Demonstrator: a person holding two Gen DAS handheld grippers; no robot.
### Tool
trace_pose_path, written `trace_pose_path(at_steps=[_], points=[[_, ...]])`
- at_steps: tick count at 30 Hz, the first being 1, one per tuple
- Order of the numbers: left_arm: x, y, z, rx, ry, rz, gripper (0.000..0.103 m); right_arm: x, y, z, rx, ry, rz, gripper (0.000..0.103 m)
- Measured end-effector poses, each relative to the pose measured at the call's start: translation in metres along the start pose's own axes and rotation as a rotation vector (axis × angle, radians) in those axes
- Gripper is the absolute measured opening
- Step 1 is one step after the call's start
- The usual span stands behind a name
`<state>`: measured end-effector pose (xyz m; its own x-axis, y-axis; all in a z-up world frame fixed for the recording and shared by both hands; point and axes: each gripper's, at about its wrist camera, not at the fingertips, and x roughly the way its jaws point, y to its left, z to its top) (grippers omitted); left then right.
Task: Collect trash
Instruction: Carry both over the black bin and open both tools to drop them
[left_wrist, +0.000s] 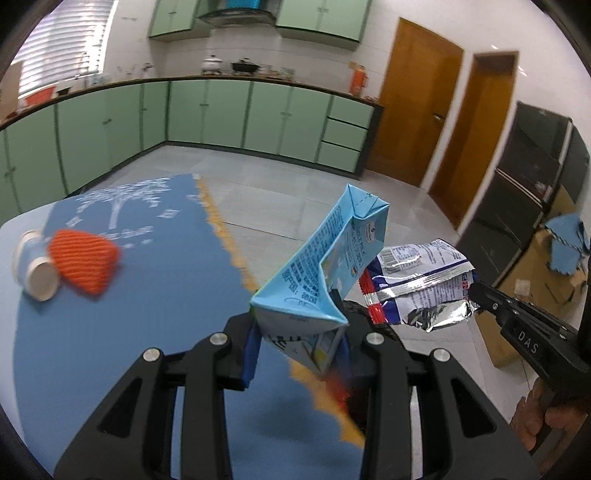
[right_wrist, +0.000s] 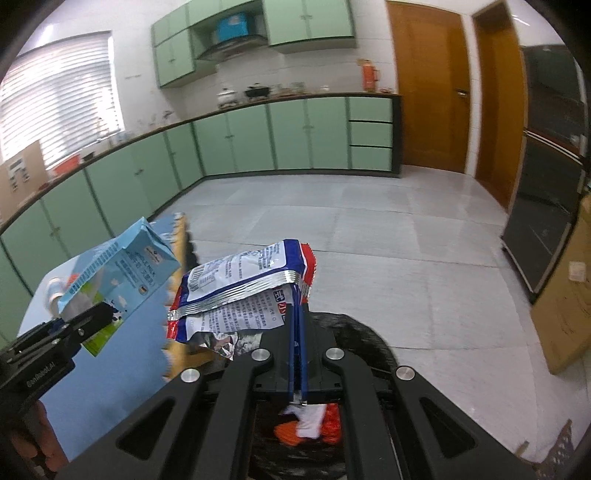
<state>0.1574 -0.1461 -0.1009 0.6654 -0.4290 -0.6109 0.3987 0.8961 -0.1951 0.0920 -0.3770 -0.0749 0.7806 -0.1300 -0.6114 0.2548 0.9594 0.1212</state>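
We see a light blue milk carton (left_wrist: 325, 266), waxy printed cardboard, dented and creased along one side, its folded gable end tilted up and away. Beside it is a snack wrapper (right_wrist: 243, 291), crinkled foil with a shiny silver inside, white print panels and red and blue edges, flattened and folded over.

Our left tongs (left_wrist: 301, 332) point forward and downward over the edge of a table (left_wrist: 155, 295) laid with a blue cloth with a frayed yellow border. Their jaws are clenched on the lower end of the carton, which stands up out of them at a slant. Our right tongs (right_wrist: 295, 354) are angled down the same way, just to the right of the left ones, with a hand (left_wrist: 546, 417) showing at their grip. Their jaws are pressed tight on one edge of the wrapper, and the rest of it spreads out to the left in front of them.

Below the right tongs is a black trash bag (right_wrist: 354, 332) holding orange and white scraps. Back on the table lie a paper cup (left_wrist: 35, 266) on its side and a ribbed orange cloth (left_wrist: 86, 258) touching it.
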Motion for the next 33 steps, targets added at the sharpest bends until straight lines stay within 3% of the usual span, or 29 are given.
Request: trace_pose_path(at_steps=[6, 15, 18, 20, 23, 26, 33], points=[[0.039, -0.040, 0.001, 0.057, 0.055, -0.043, 0.032, 0.005, -0.045, -0.012, 0.046, 0.030, -0.087, 0.002], [0.105, -0.076, -0.005, 0.125, 0.219, -0.078, 0.033, 0.044, -0.080, -0.040, 0.070, 0.123, -0.156, 0.002], [0.114, -0.075, -0.005, 0.130, 0.241, -0.078, 0.039, 0.062, -0.080, -0.050, 0.068, 0.158, -0.161, 0.003], [0.117, -0.074, -0.003, 0.126, 0.247, -0.079, 0.048, 0.074, -0.079, -0.055, 0.066, 0.184, -0.164, 0.005], [0.116, -0.072, -0.001, 0.126, 0.246, -0.077, 0.051, 0.089, -0.076, -0.063, 0.074, 0.220, -0.143, 0.013], [0.115, -0.066, 0.001, 0.114, 0.241, -0.067, 0.052, 0.095, -0.075, -0.063, 0.082, 0.228, -0.126, 0.034], [0.093, -0.044, 0.013, 0.052, 0.177, -0.028, 0.055, 0.084, -0.063, -0.053, 0.077, 0.190, -0.107, 0.050]])
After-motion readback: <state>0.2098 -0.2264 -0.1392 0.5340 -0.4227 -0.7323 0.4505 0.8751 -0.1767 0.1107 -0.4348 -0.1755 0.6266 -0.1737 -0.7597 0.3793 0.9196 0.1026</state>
